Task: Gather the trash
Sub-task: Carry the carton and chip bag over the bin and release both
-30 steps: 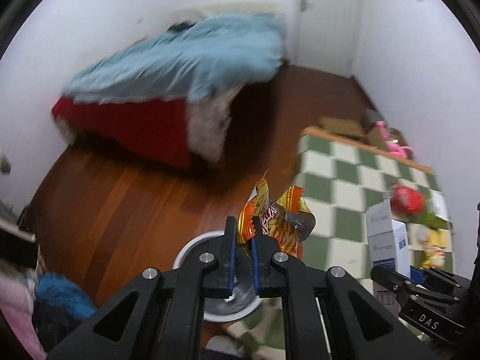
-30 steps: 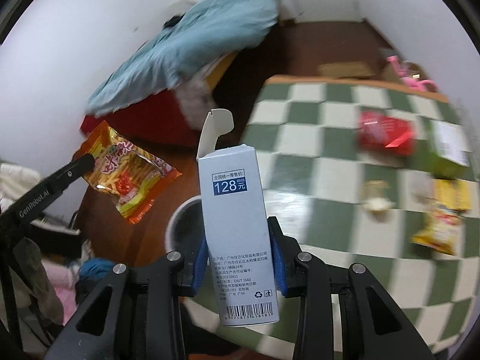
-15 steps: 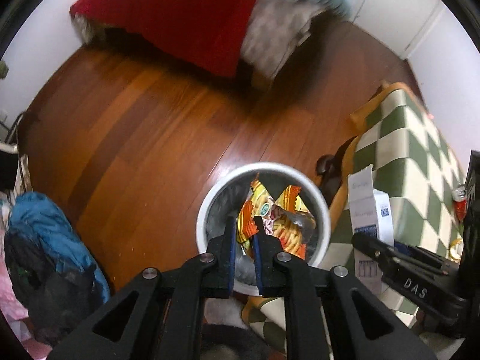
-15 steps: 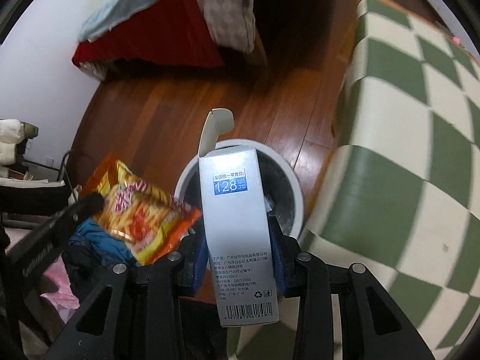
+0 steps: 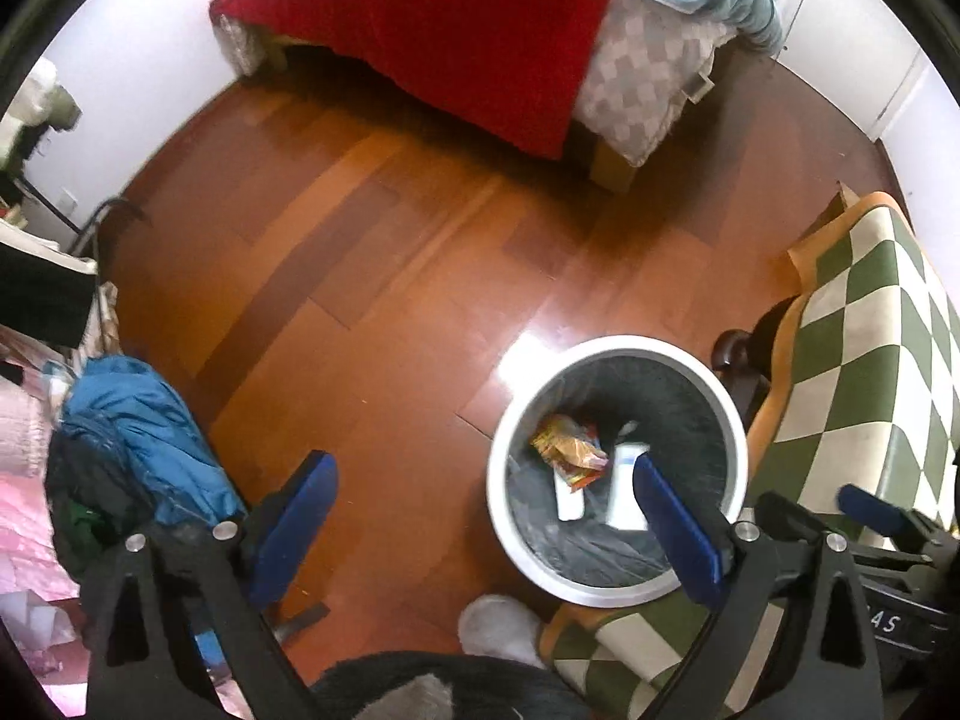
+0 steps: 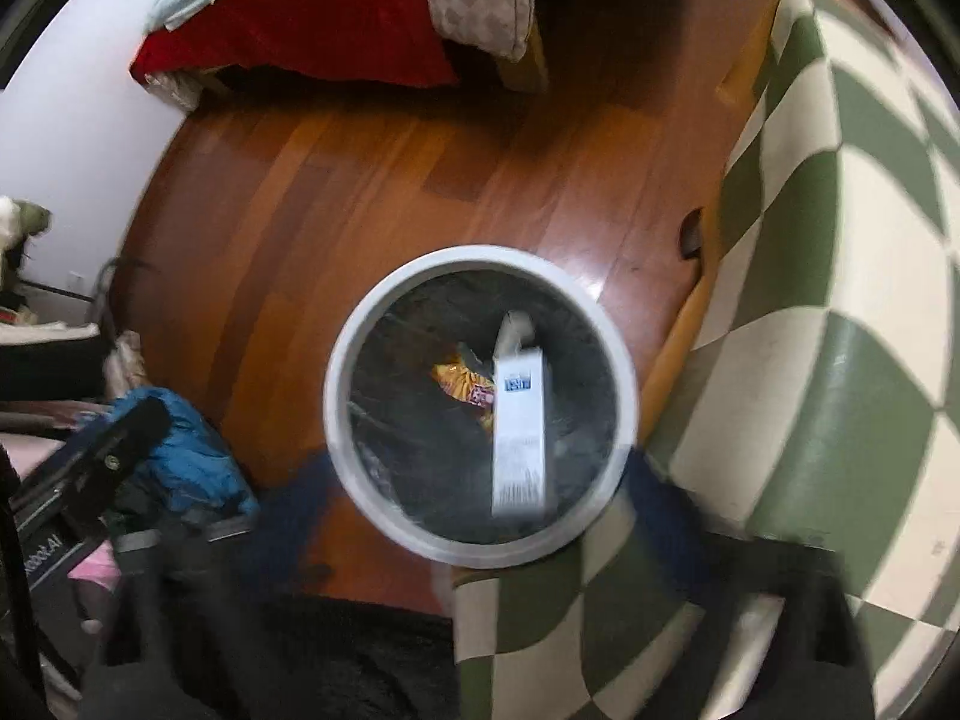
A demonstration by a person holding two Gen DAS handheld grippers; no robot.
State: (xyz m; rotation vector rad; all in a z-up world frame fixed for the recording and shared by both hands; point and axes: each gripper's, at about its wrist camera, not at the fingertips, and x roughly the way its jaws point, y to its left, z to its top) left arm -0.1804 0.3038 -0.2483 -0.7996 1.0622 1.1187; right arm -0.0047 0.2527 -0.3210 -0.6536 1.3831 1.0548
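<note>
A round white trash bin (image 5: 618,588) with a dark liner stands on the wood floor by the table; it also shows in the right wrist view (image 6: 354,360). The orange snack bag (image 5: 567,450) lies inside it, also seen in the right wrist view (image 6: 462,384). The white and blue carton (image 6: 519,426) is inside the bin's mouth, blurred; it shows in the left wrist view (image 5: 624,492) too. My left gripper (image 5: 486,516) is open and empty above the bin's left side. My right gripper (image 6: 480,510) is open, blurred, above the bin.
A table with a green and white checked cloth (image 5: 870,372) stands right of the bin, also in the right wrist view (image 6: 840,300). A bed with a red cover (image 5: 468,42) is at the back. A blue garment pile (image 5: 132,438) lies at left.
Both grippers opened over the bin. The snack bag left the left gripper and the carton left the right gripper; both are now in the bin.
</note>
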